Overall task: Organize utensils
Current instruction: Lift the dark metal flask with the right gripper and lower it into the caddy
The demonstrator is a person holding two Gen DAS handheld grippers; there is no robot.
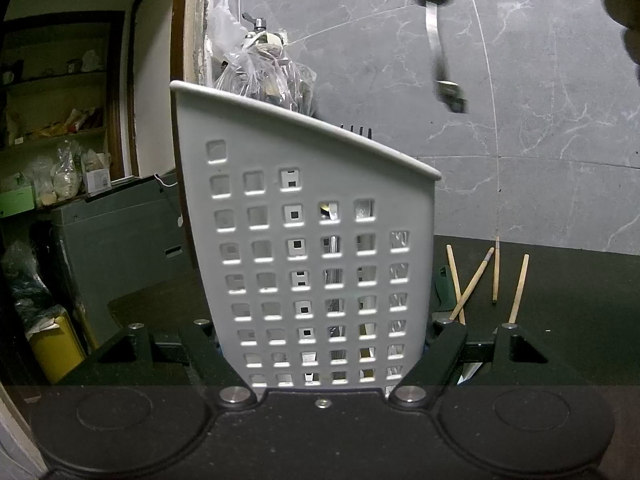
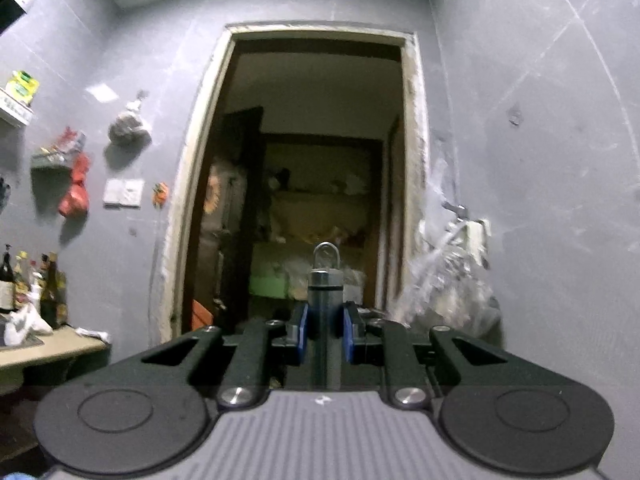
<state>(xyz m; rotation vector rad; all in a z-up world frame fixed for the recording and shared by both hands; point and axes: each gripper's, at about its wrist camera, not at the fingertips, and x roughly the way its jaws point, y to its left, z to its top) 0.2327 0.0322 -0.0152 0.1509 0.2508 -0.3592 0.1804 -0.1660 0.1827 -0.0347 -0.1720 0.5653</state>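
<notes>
Left wrist view puts you at a dark, matte countertop (image 1: 568, 320) backed by a grey marble-look wall (image 1: 540, 80) with thin white veins and grout lines. Your left gripper (image 1: 324, 360) is clamped on the base of a white plastic utensil caddy (image 1: 304, 240), a smooth, upright holder with a slanted rolled rim and rows of square holes; black fork tines (image 1: 356, 130) poke up behind its rim. Four pale wooden chopsticks (image 1: 496, 276) lie scattered on the counter to its right, two of them crossed. A blurred metal utensil (image 1: 440, 56) with a dark handle hangs above the caddy's right side. Through a rough-edged doorway (image 1: 192, 40) at the left you see cluttered shelves.

Right wrist view faces that same doorway, with bottles on a counter at left. Your right gripper (image 2: 325, 332) has its blue pads (image 2: 303, 334) pressed against a dark cylindrical handle (image 2: 325, 292) capped with a metal hanging loop.
</notes>
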